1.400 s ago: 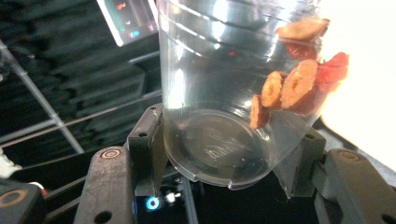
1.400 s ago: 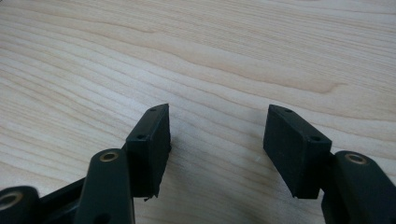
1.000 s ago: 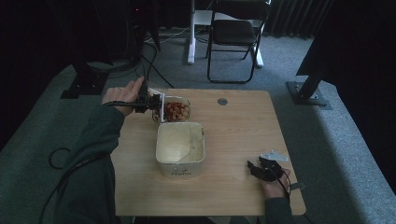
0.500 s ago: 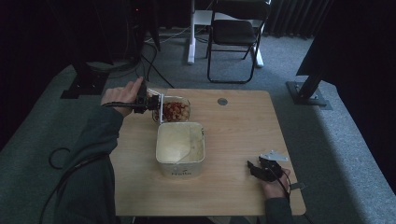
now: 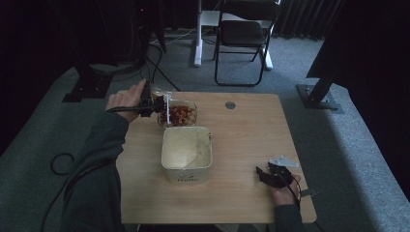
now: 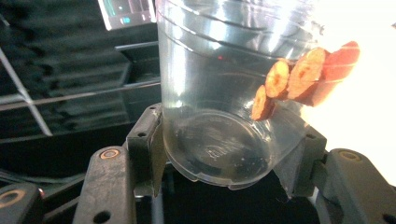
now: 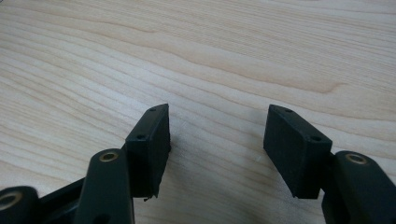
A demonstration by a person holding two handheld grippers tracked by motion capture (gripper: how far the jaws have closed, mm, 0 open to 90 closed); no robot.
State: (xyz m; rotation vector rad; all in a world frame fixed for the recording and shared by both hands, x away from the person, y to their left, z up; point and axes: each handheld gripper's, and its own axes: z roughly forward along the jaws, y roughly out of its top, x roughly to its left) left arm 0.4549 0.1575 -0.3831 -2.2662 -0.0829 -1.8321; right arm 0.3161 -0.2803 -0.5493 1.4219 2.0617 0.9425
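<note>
From the high view, the left gripper (image 5: 153, 105) is held at the far left of the wooden table (image 5: 241, 140), pinching a clear plastic cup (image 5: 164, 107) that lies tipped on its side with its mouth toward a glass bowl (image 5: 179, 115) just beside it; the bowl holds a heap of reddish-brown dried fruit slices (image 5: 183, 114). Nearer the person, just in front of the bowl, stands a square cream-coloured tub (image 5: 186, 154) with pale contents. The right gripper (image 5: 269, 175) rests on the table near its front right corner, well apart from the tub, with a grey plate on top of it. A folding chair (image 5: 241, 38) stands on the floor beyond the table. In the left gripper view, the two black jaws press on either side of the cup's (image 6: 224, 93) base, and the cup is seen bottom first, nearly empty, with a few dried fruit slices (image 6: 299, 79) clinging near its far end against bright light. In the right gripper view, the jaws stand spread with nothing between them, close above the bare wood grain of the table (image 7: 233, 56).
</note>
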